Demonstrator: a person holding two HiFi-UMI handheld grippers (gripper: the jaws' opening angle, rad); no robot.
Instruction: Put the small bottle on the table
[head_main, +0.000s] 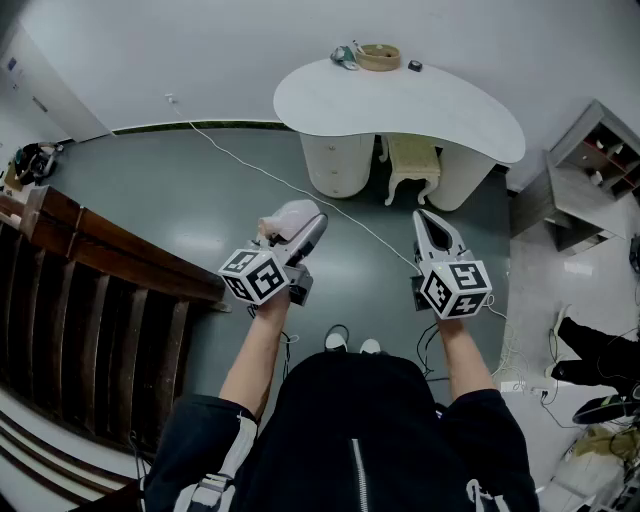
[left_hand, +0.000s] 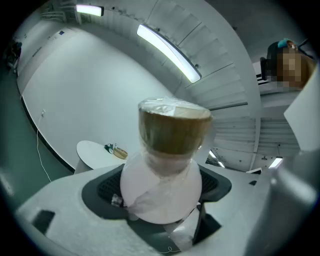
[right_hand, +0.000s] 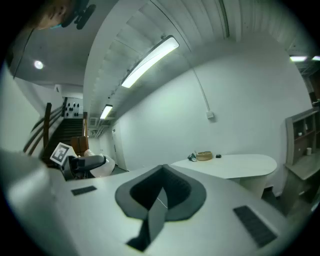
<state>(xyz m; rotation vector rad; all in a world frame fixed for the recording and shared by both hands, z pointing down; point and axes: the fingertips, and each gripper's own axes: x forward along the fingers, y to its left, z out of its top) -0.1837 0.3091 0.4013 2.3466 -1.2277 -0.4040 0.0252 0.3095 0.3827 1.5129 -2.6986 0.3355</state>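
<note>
Gripping the small bottle (left_hand: 167, 165) at frame centre, the left tool (head_main: 305, 228) stands wide; the right tool (head_main: 432, 225) is closed, empty, below the counter (head_main: 430, 105).

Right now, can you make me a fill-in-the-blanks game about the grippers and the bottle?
1. The small bottle is gripped by the ____ gripper.
2. The bottle's cap is ____ in colour.
3. The right gripper has ____ between its jaws.
4. The table has a ____ top.
Missing words: left; brown; nothing; white.
</note>
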